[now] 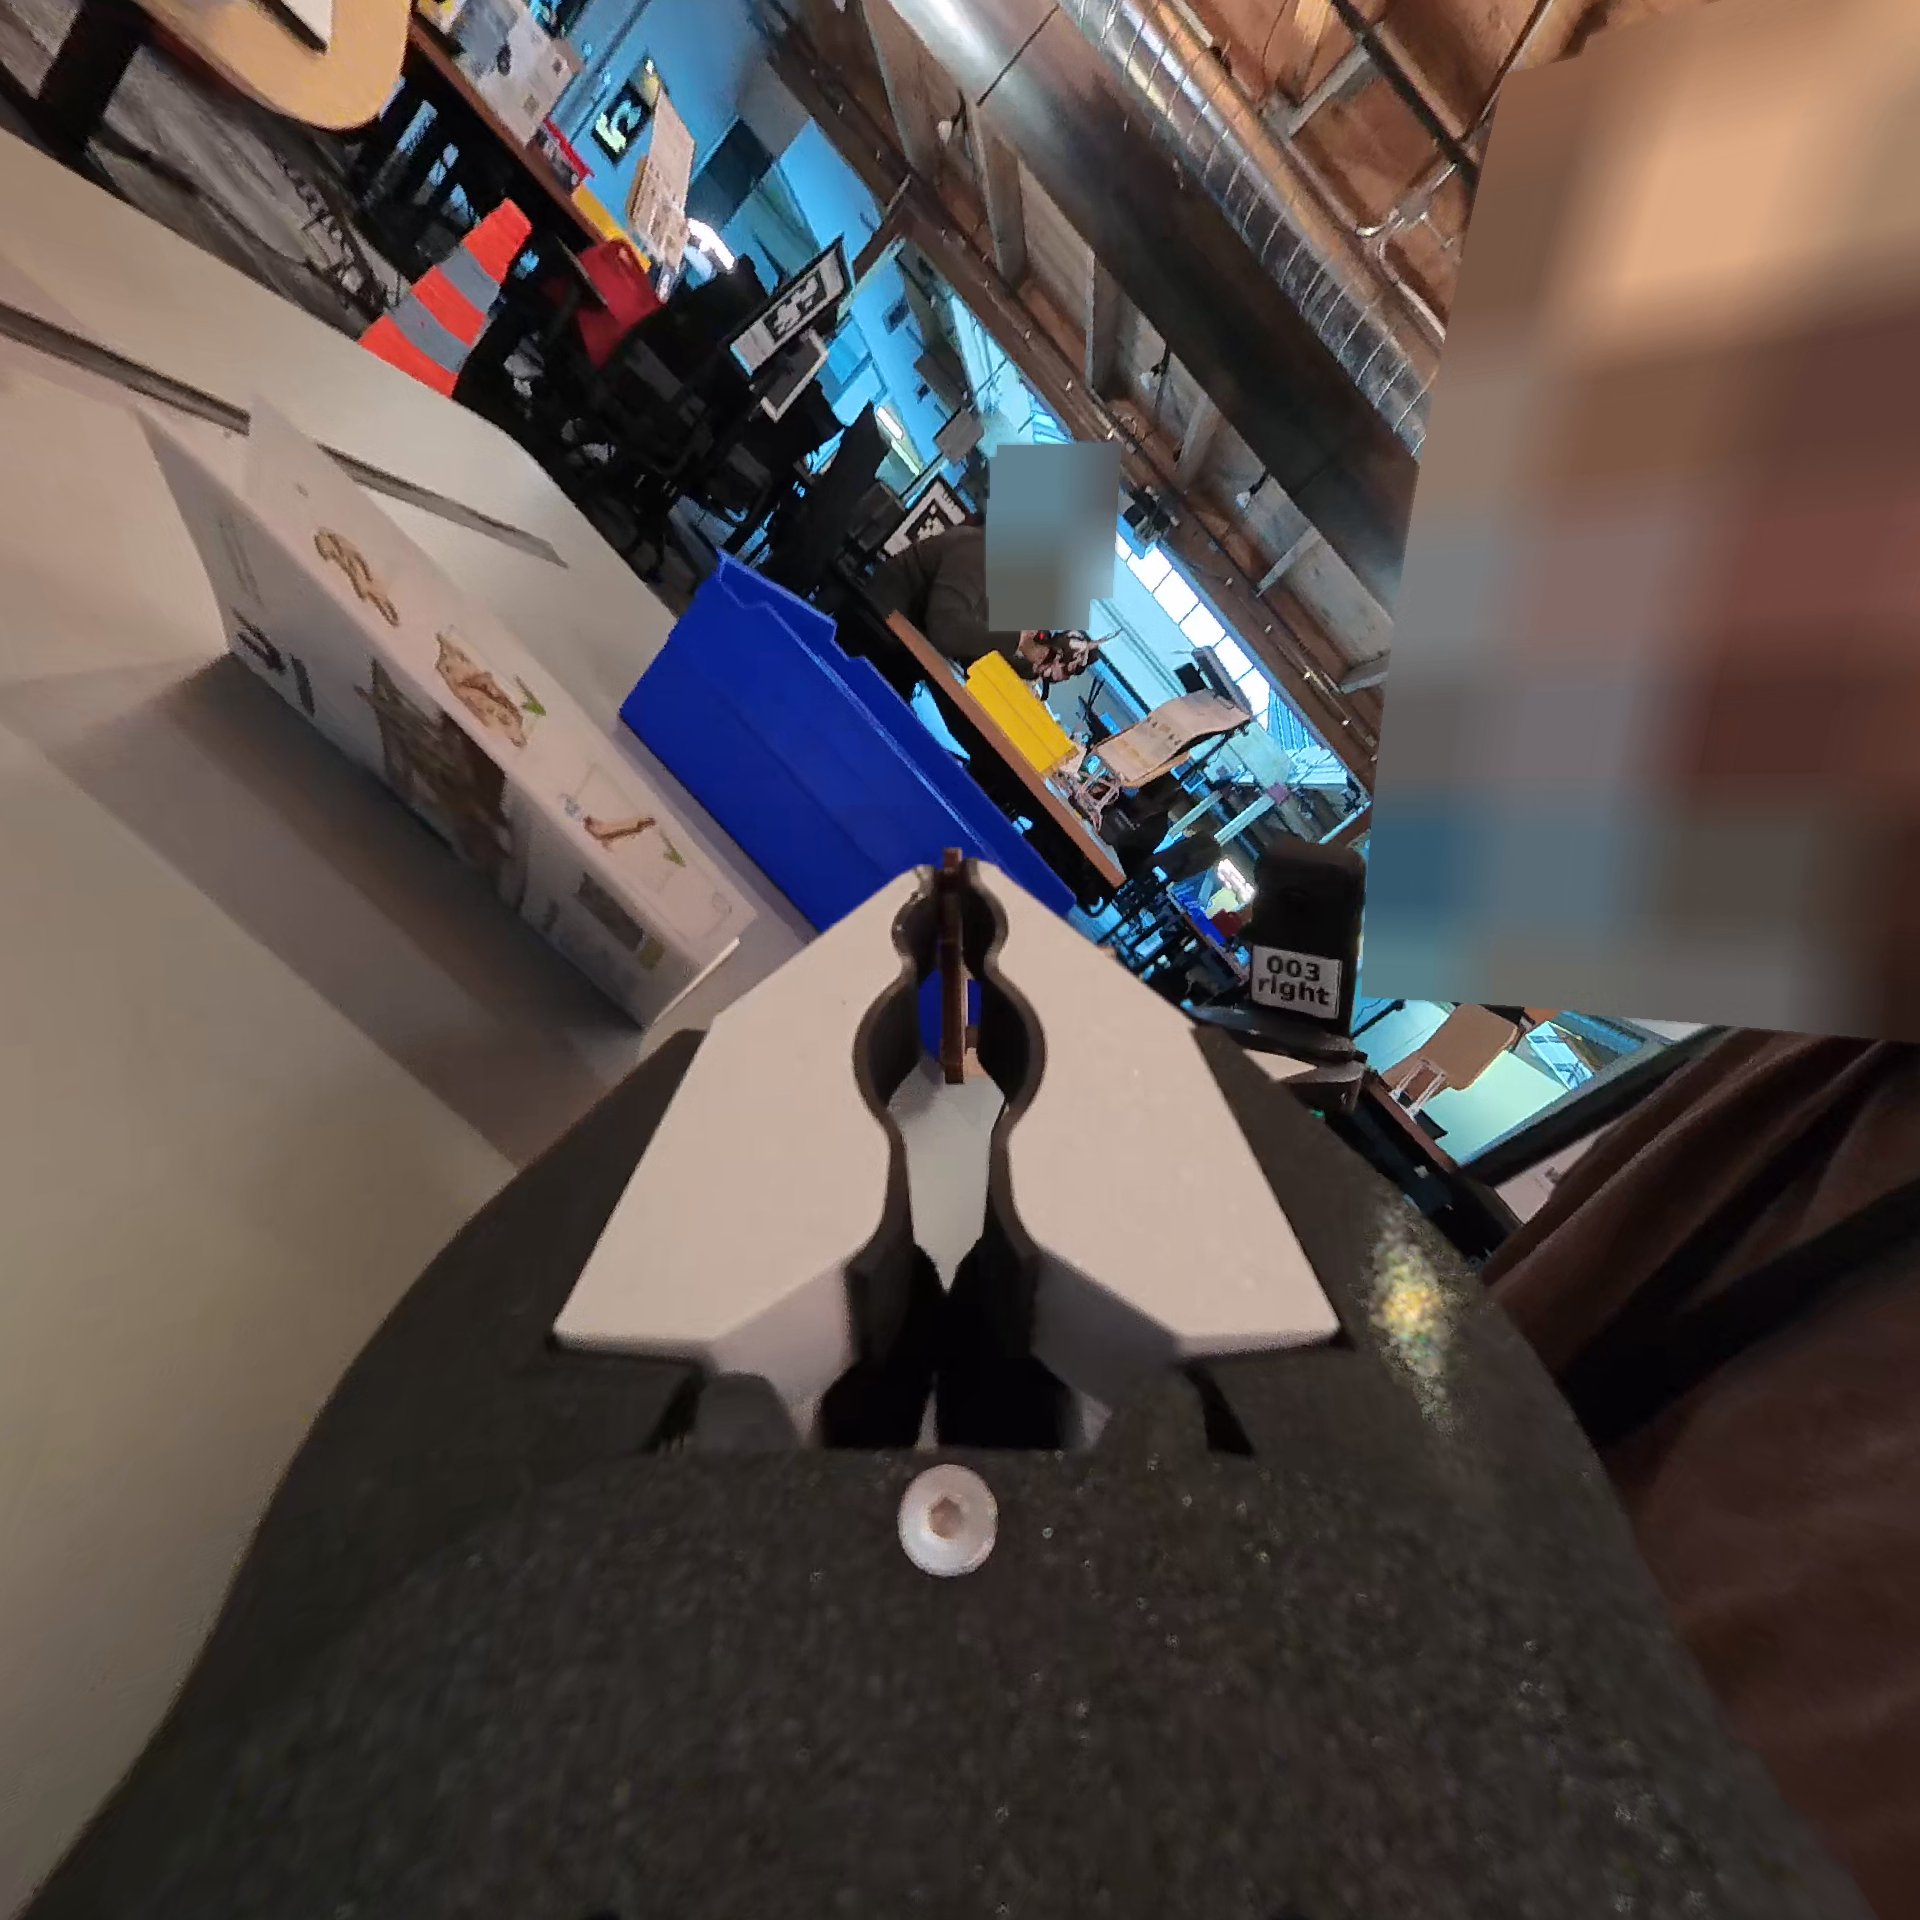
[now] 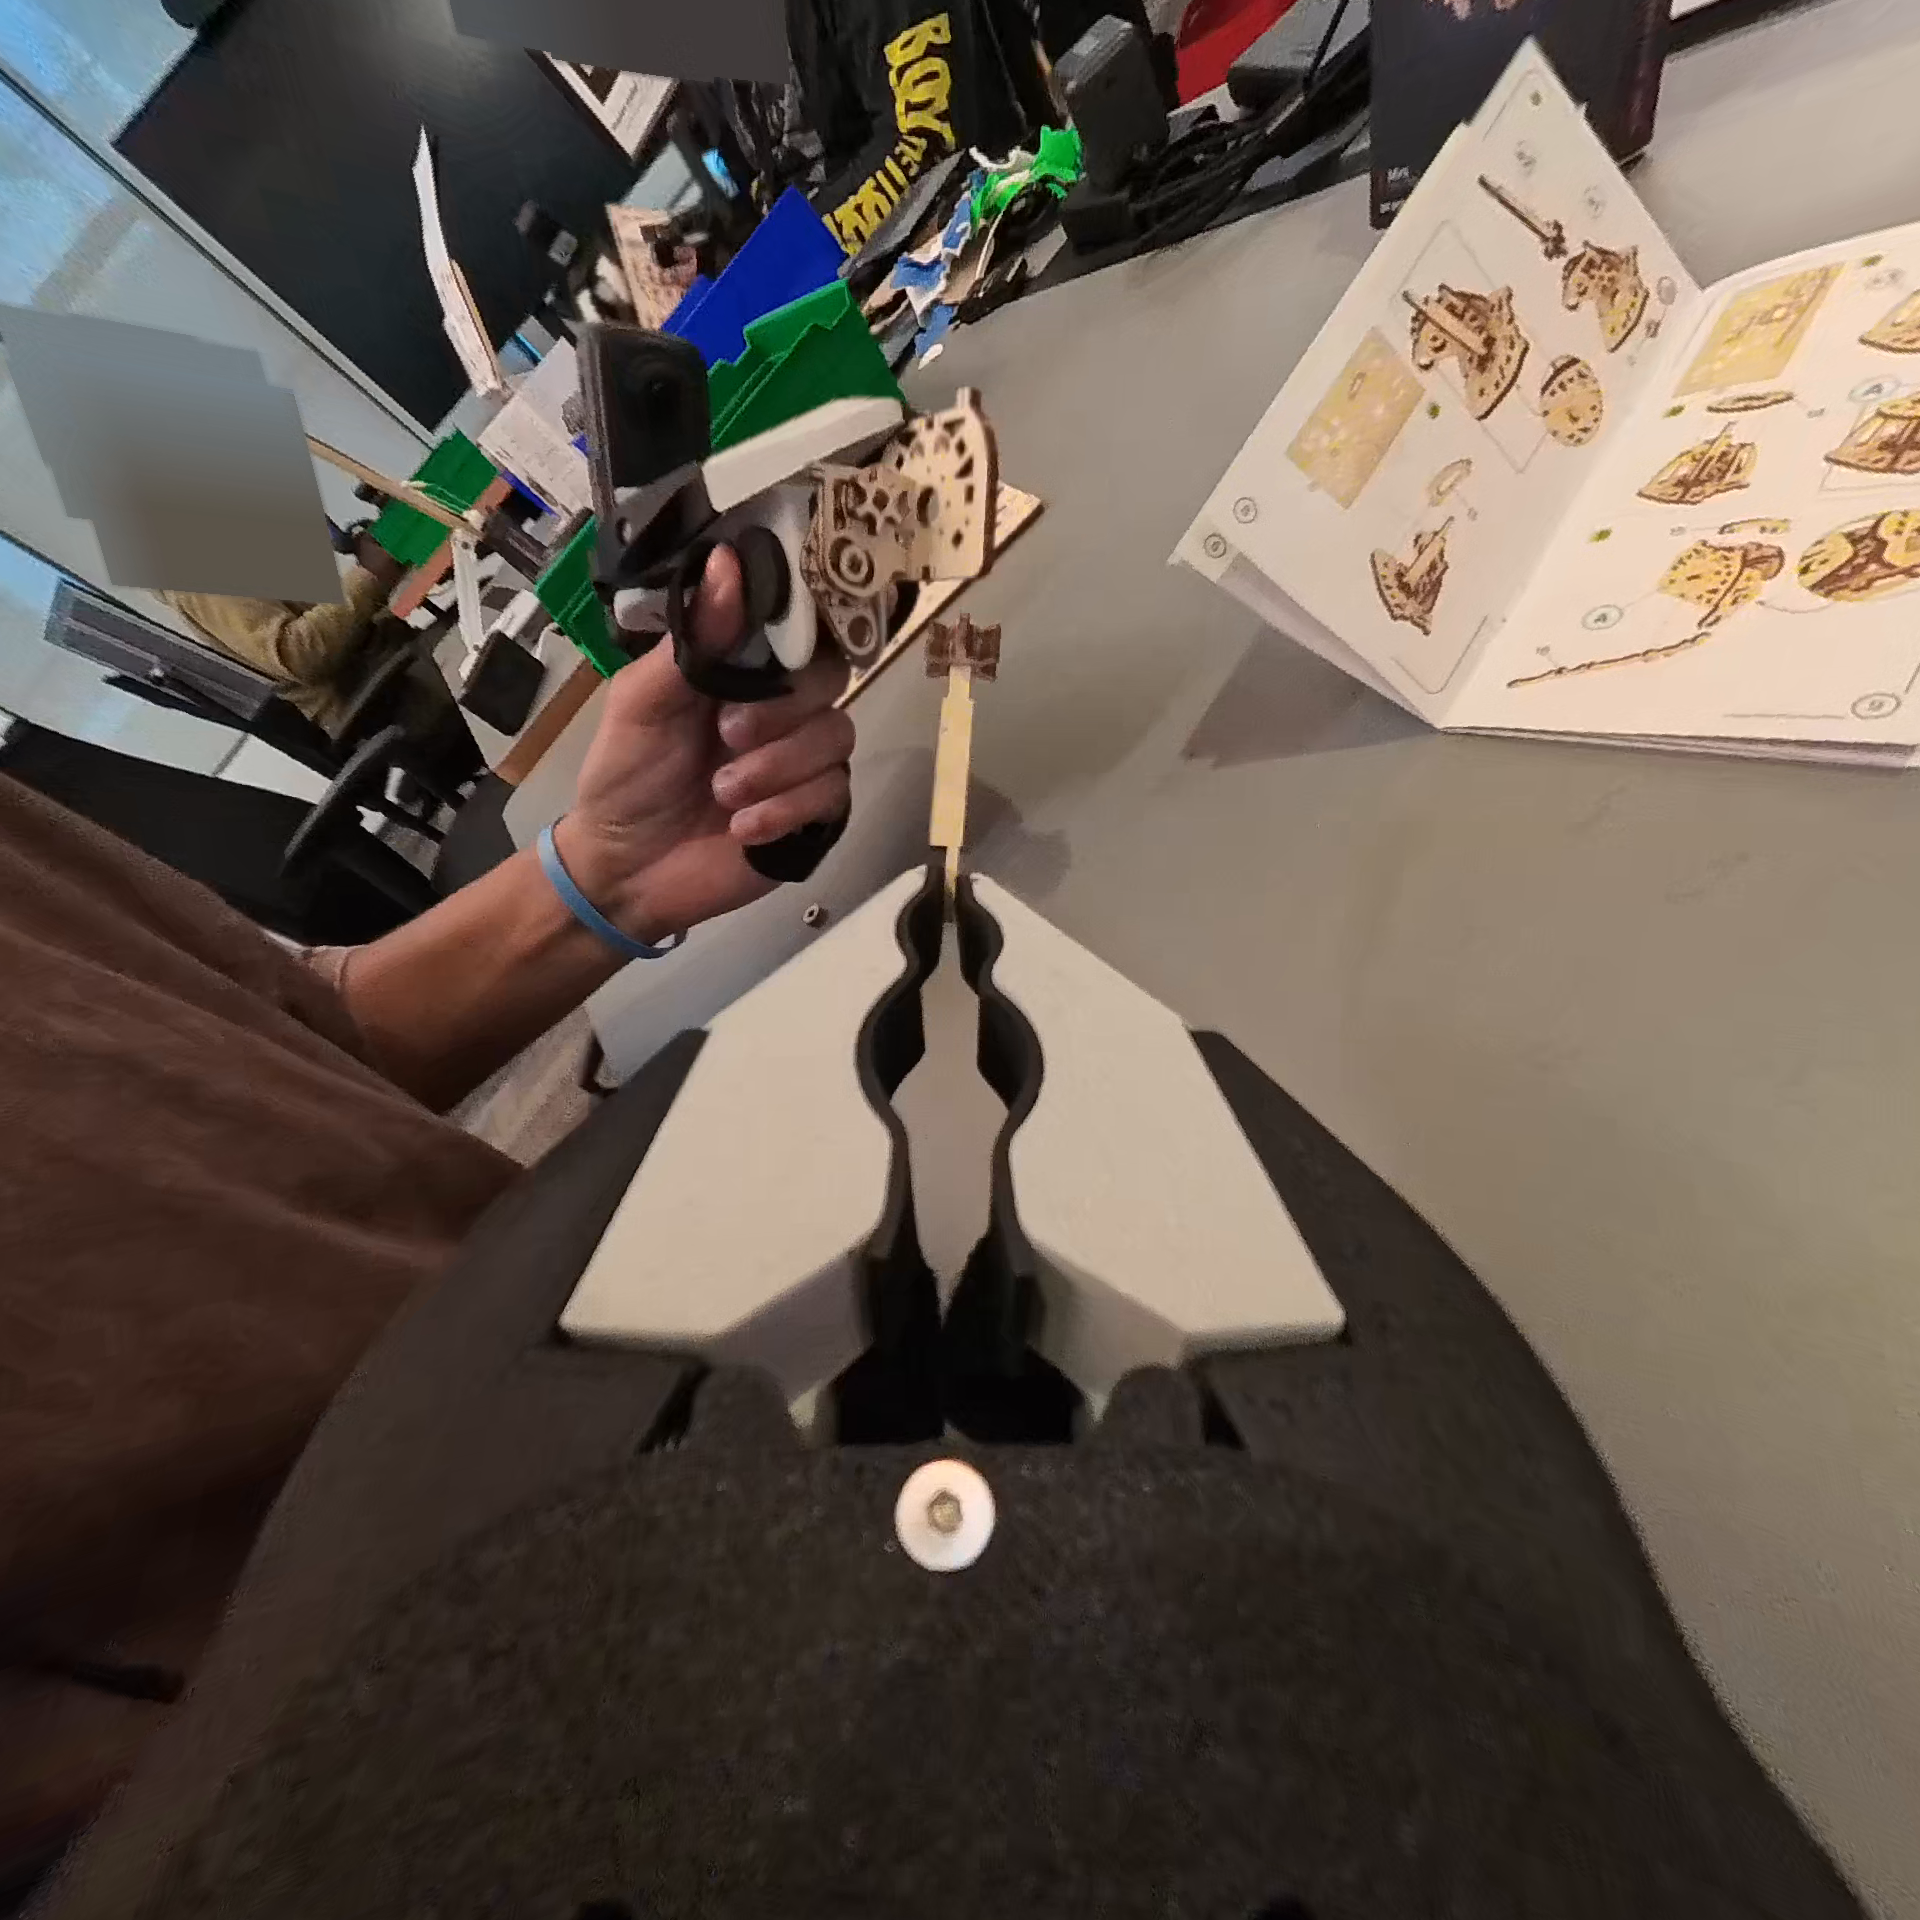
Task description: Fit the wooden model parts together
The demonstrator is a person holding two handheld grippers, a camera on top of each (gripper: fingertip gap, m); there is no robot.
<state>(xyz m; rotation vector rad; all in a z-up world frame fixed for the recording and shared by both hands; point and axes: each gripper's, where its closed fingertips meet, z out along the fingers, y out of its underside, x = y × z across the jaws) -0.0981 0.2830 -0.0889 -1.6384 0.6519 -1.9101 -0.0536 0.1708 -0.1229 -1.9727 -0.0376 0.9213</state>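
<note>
Fingers [image 2: 951, 883] pinching wooden rod [image 2: 954, 758], open air around, table [image 2: 1455, 1039] below.

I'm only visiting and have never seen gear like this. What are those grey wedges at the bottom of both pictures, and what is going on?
There is no robot here. A person holds a hand-held gripper in each hand, and each picture comes from a camera on one gripper, looking along its two grey fingers. The left gripper pinches a flat wooden part, seen edge-on in its own view. The right gripper pinches a thin wooden stick with a toothed end. An open instruction booklet lies on the grey table; a white box too.
</note>
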